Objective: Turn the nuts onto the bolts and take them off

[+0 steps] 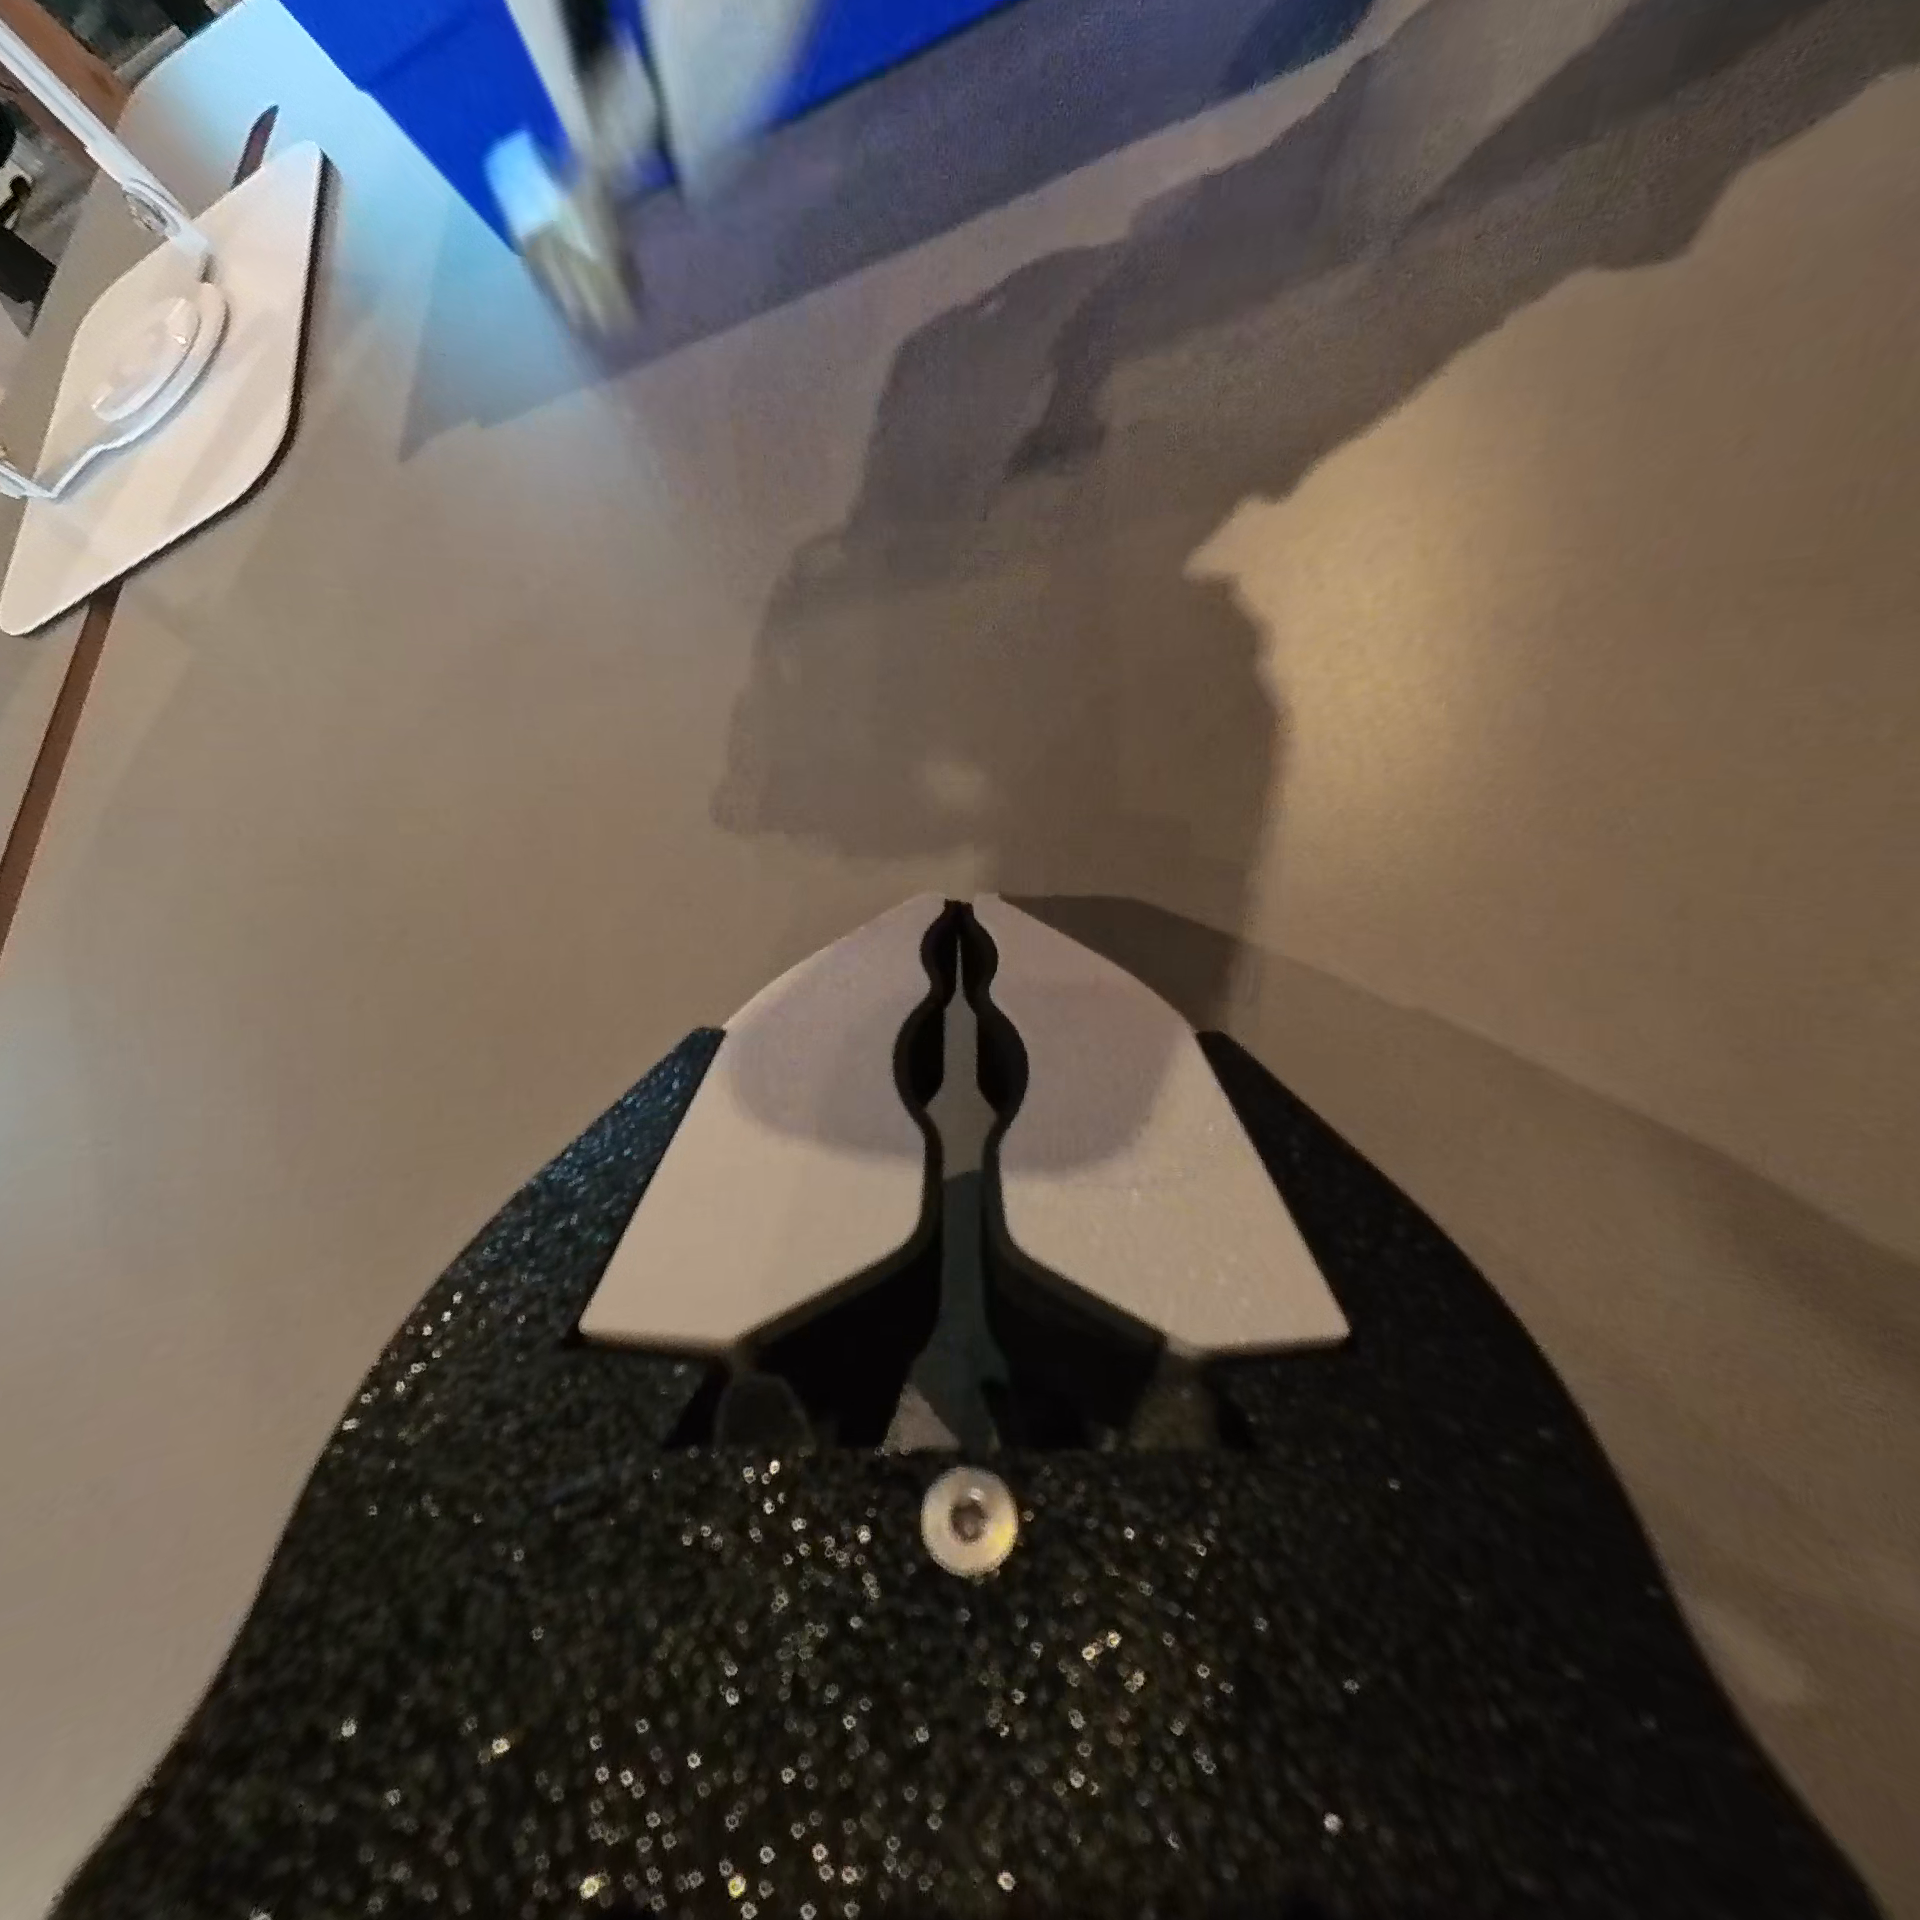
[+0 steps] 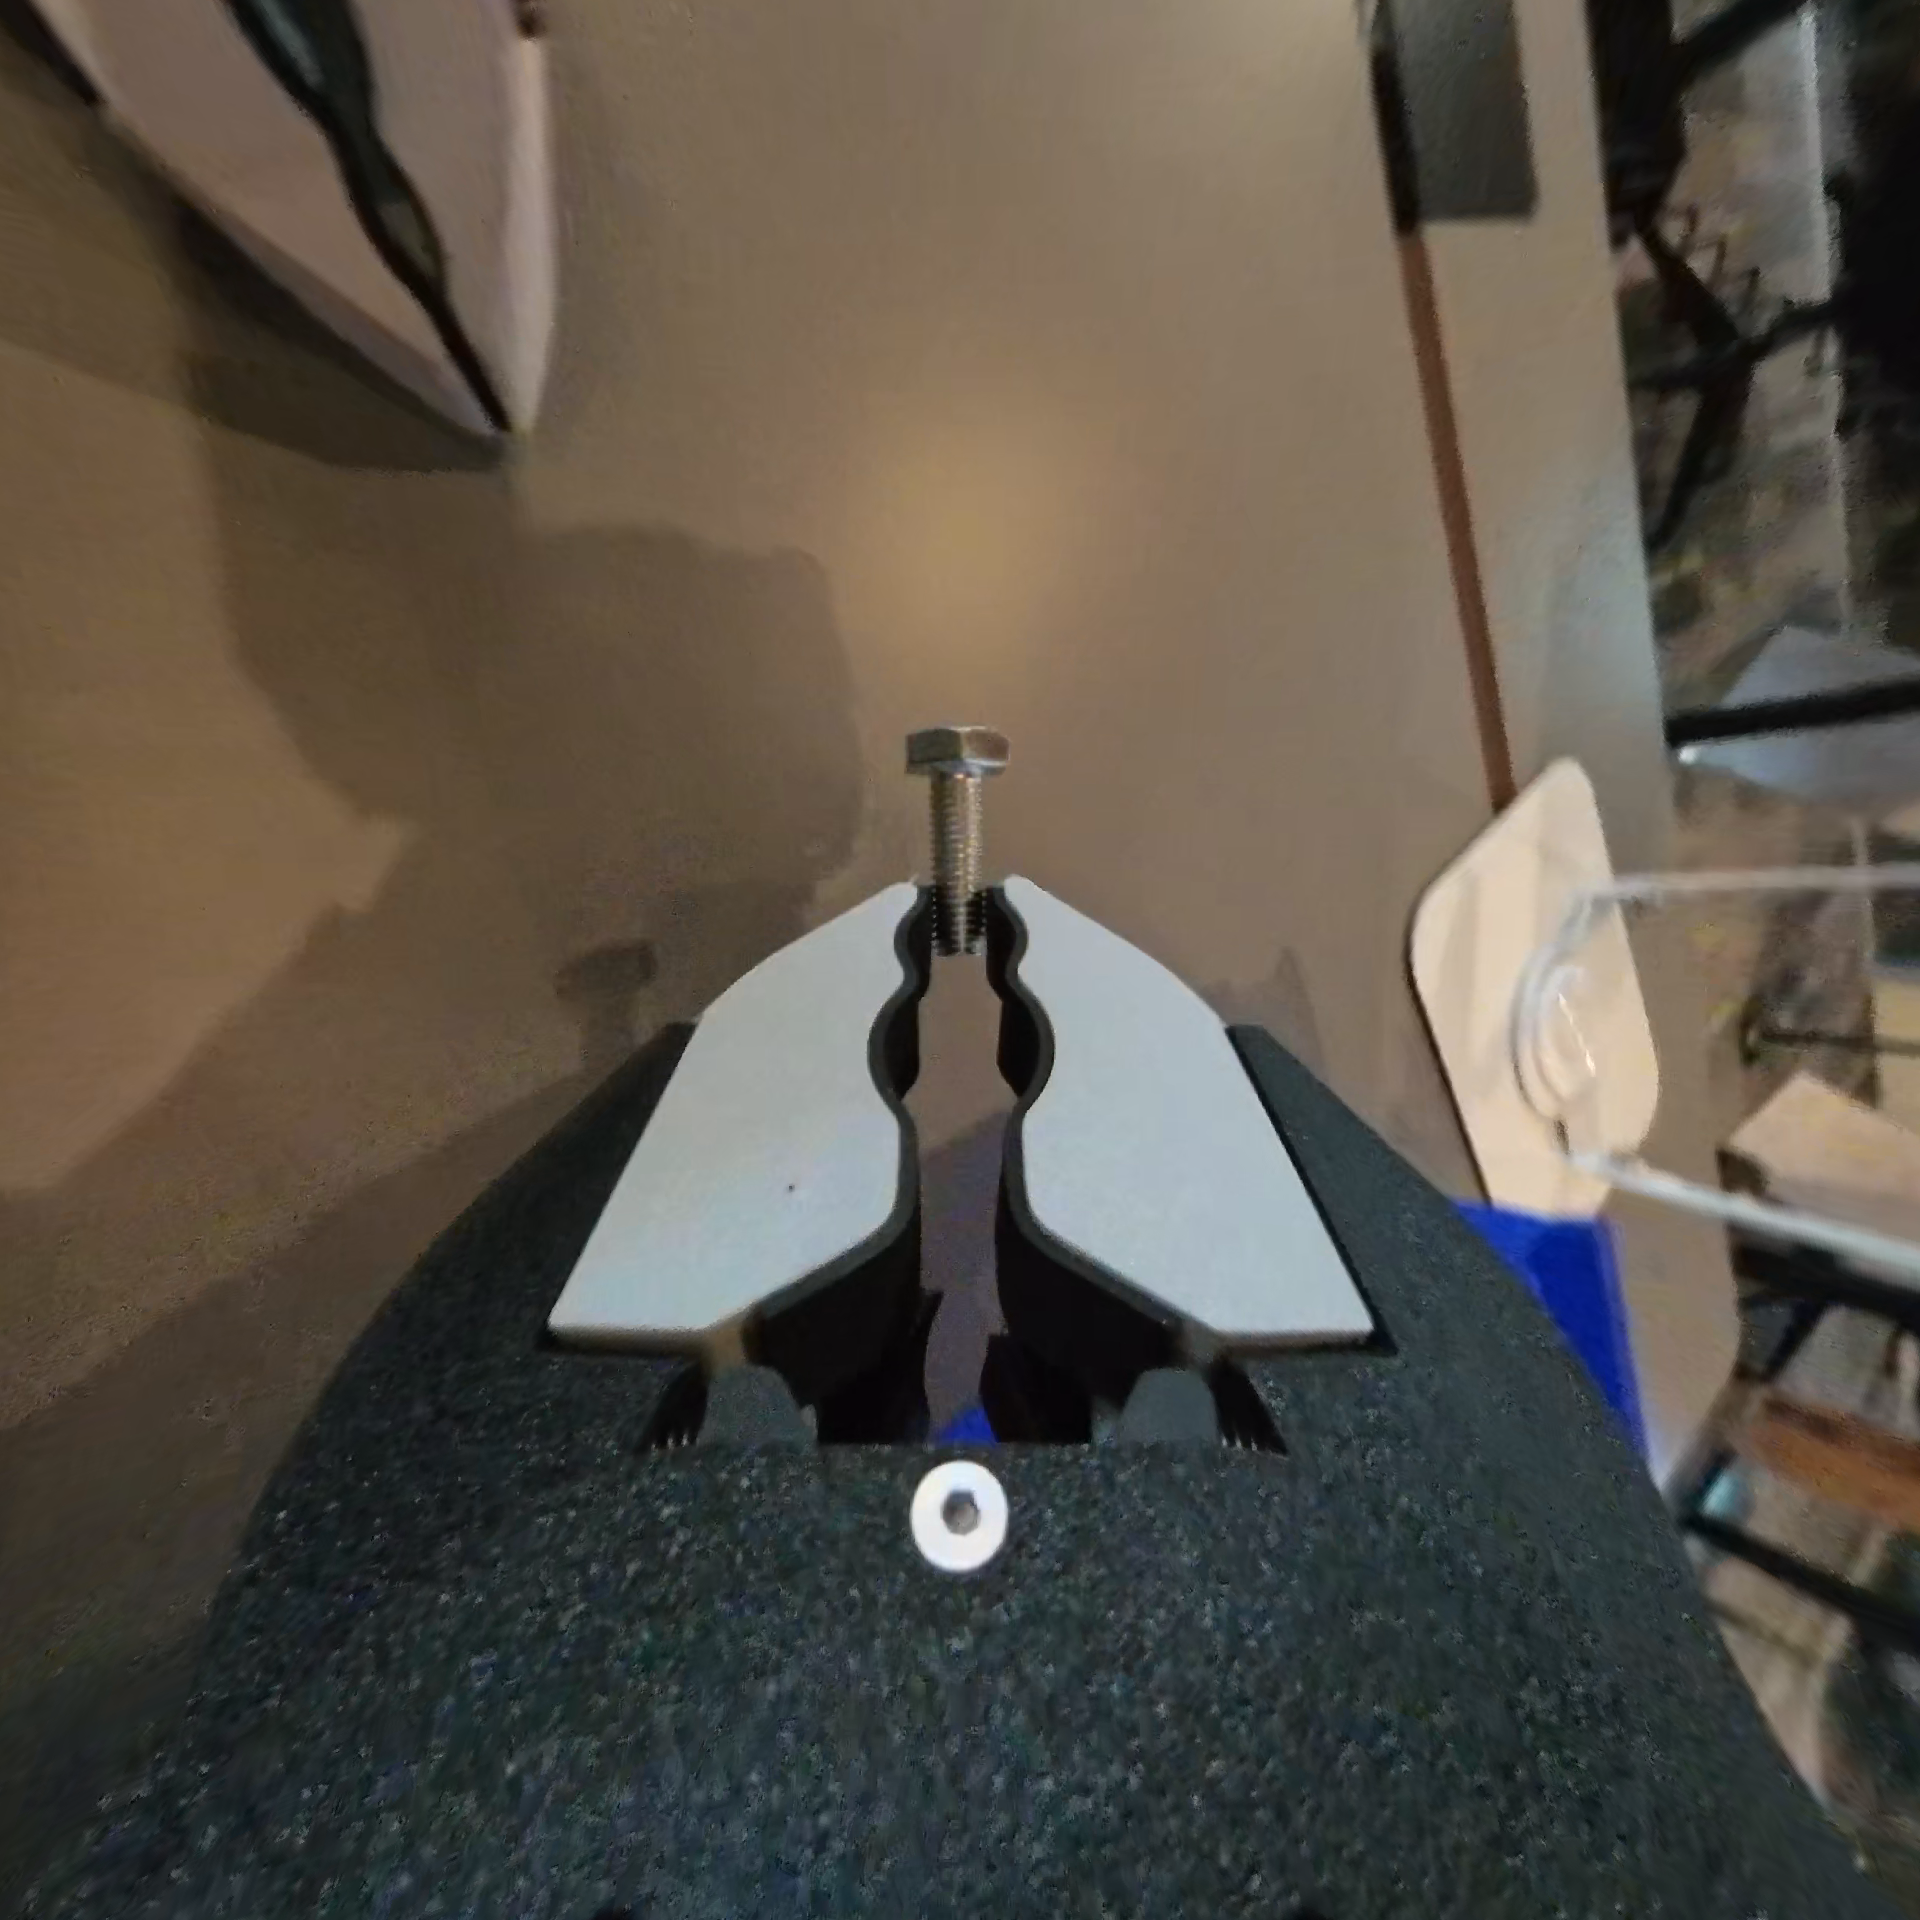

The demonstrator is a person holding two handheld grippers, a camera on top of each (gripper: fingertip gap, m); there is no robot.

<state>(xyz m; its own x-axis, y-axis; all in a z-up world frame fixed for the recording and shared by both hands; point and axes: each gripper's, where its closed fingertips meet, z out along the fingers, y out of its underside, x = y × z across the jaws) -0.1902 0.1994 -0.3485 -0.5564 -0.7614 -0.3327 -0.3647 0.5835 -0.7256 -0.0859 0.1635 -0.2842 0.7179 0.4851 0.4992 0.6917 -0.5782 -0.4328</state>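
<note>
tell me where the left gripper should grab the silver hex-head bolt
Grip the flat-sided hex head of the silver hex-head bolt, coming from the far end: it juts free past the right gripper, which is clamped on the threaded tip. The left gripper is shut now.

Left gripper (image 1: pixel 961 914): black body with a coarse, glittery grain and one silver socket-head screw (image 1: pixel 968 1524) set centrally behind the finger slot. Two flat pale grey fingers (image 1: pixel 727 1195) taper to a point, with black wavy inner edges (scalloped into rounded notches). Right gripper (image 2: pixel 956 914): same build, matte speckled black body, pale socket-head screw (image 2: pixel 957 1518), pale grey fingers (image 2: pixel 748 1164) with black scalloped edges; one carries a tiny dark dot, possibly a mark or speck.
</note>
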